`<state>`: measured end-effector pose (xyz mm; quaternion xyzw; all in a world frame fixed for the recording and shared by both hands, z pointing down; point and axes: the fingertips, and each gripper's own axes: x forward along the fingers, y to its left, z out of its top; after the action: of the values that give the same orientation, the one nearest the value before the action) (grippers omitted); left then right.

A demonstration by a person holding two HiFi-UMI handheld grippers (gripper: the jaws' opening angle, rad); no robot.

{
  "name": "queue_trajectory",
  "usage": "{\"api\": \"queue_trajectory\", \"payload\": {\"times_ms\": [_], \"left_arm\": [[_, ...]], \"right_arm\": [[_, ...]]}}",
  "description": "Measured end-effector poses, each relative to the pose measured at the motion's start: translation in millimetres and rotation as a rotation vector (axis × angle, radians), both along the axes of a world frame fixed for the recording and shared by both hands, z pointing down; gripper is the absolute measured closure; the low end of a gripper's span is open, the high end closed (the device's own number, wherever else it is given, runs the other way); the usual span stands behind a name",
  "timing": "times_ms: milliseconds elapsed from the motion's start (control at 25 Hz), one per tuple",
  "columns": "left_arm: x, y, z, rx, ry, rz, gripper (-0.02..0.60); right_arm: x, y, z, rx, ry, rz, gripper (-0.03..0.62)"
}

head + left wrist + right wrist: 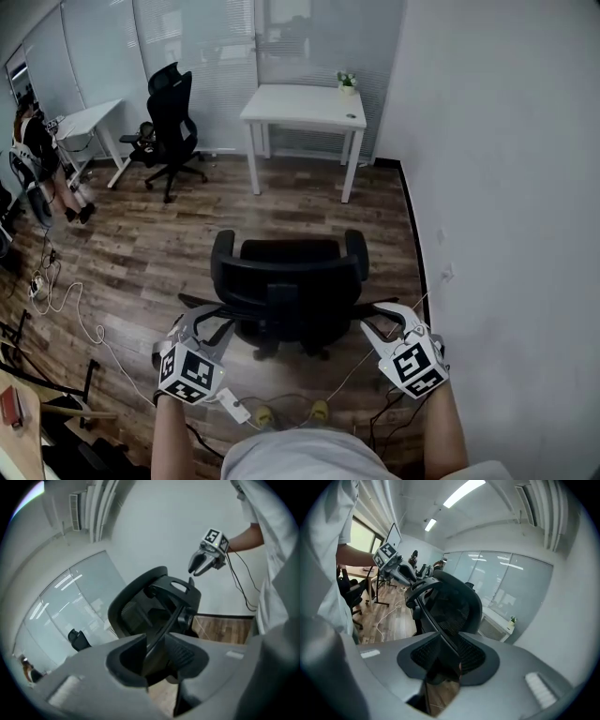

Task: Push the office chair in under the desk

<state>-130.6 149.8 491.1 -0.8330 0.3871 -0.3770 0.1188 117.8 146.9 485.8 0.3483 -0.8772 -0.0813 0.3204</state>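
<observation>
Grip looked set, push not begun: left gripper (208,322) had its fingers clamped on the left back-frame bar of the office chair (291,281), and right gripper (386,321) had its fingers clamped on the right bar. The chair sat mid-frame, well apart from the white counter (300,105) at upper centre. The next move probably called for an even forward shove from both hands.

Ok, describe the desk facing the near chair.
Start at the plain wall on the right and follow it to the far corner. The white desk stands there, beyond the near chair; unlike the other desk at left, it carries a potted plant.
</observation>
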Motion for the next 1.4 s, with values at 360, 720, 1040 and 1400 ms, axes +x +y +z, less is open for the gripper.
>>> {"api": "queue_trajectory", "payload": {"times_ms": [360, 720, 1040, 1400], "left_arm": [[-4.5, -5.5, 23.1, -0.042, -0.286, 0.129, 0.441], [-5.5, -12.4, 37.9, -0.073, -0.405, 0.195, 0.408], [-6.1, -22.4, 47.4, -0.077, -0.473, 0.235, 0.408], [-0.5, -28.7, 56.6, -0.104, -0.499, 0.288, 0.420]], "right_arm": [[-3.9, -4.6, 22.2, 0.016, 0.292, -0.079, 0.468], [-6.8, -17.2, 42.8, 0.035, 0.530, -0.135, 0.468], [-10.9, -19.6, 49.1, -0.019, 0.578, -0.187, 0.461], [-14.8, -22.3, 55.8, -0.057, 0.658, -0.239, 0.459]]}}
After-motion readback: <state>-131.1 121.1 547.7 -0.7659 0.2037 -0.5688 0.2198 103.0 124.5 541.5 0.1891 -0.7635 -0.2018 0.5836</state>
